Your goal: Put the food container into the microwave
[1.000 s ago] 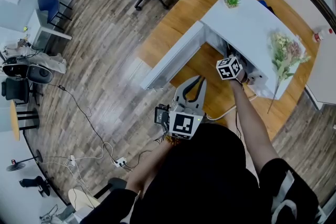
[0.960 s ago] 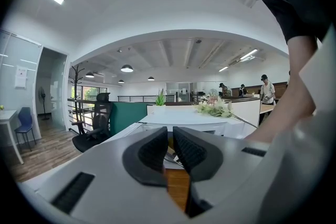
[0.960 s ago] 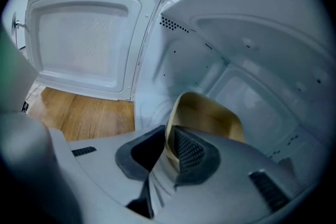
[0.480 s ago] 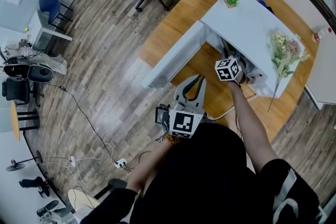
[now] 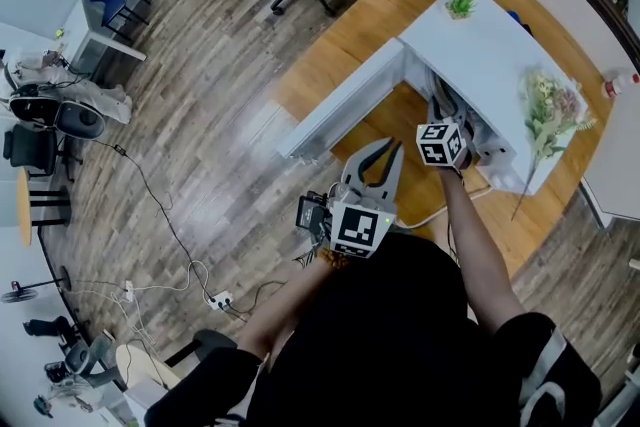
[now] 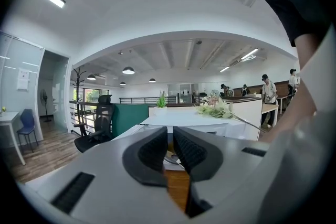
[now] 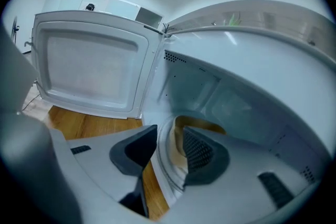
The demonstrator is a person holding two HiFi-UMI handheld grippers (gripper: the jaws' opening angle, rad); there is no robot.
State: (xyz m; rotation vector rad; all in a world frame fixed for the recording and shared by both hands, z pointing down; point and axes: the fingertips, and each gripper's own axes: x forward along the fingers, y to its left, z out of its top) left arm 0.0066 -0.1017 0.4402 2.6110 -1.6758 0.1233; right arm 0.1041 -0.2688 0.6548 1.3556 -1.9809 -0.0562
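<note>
Left claw (image 6: pixel 170 147) is closed on nothing and points level, clear of the work. Microwave (image 7: pixel 210 86) door (image 7: pixel 89 65) stands open. Right claw (image 7: pixel 167 136) jaws have just been opening; they straddle the food container (image 7: pixel 164 160) rim without pressing it. Container sits inside the cavity, so placement appears done. Remaining: withdraw.

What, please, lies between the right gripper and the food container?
Nothing. The right gripper view shows the right gripper, its jaws just opened, straddling the rim of the food container inside the microwave, with no other thing between.
</note>
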